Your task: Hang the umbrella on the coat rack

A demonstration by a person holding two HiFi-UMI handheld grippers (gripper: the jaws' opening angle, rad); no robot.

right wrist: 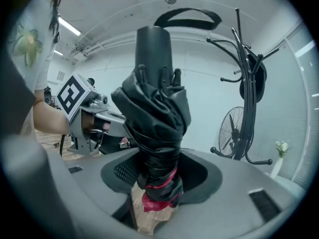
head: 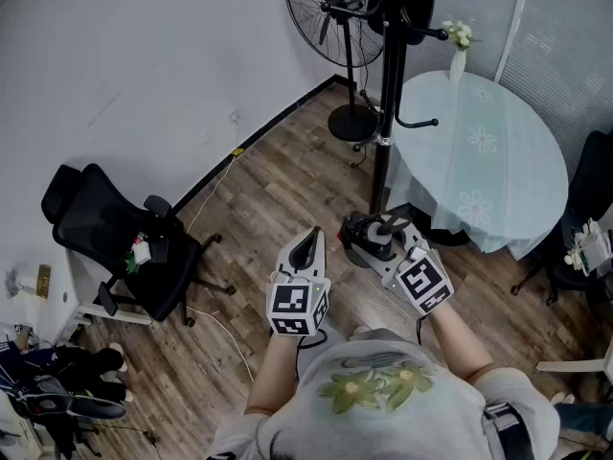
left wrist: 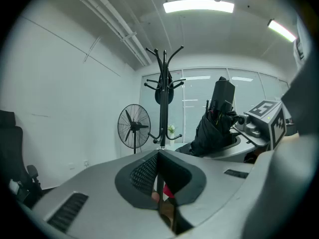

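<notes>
A folded black umbrella (right wrist: 157, 113) with a red band near its lower end stands upright between the jaws of my right gripper (right wrist: 160, 176), which is shut on it. Its handle and strap loop point up. In the head view the right gripper (head: 375, 241) holds the umbrella (head: 367, 236) low, in front of the base of the black coat rack (head: 388, 75). The rack's curved hooks (right wrist: 249, 83) show to the right behind the umbrella. My left gripper (head: 311, 236) hangs beside it on the left, jaws together (left wrist: 158, 156) with nothing in them. The coat rack (left wrist: 162, 98) stands straight ahead of it.
A standing fan (head: 335, 17) is left of the rack by the white wall. A round table with a pale blue cloth (head: 498, 161) and a vase of flowers (head: 458, 51) sits right of it. A black office chair (head: 115, 238) stands at the left. Cables run over the wooden floor (head: 259, 209).
</notes>
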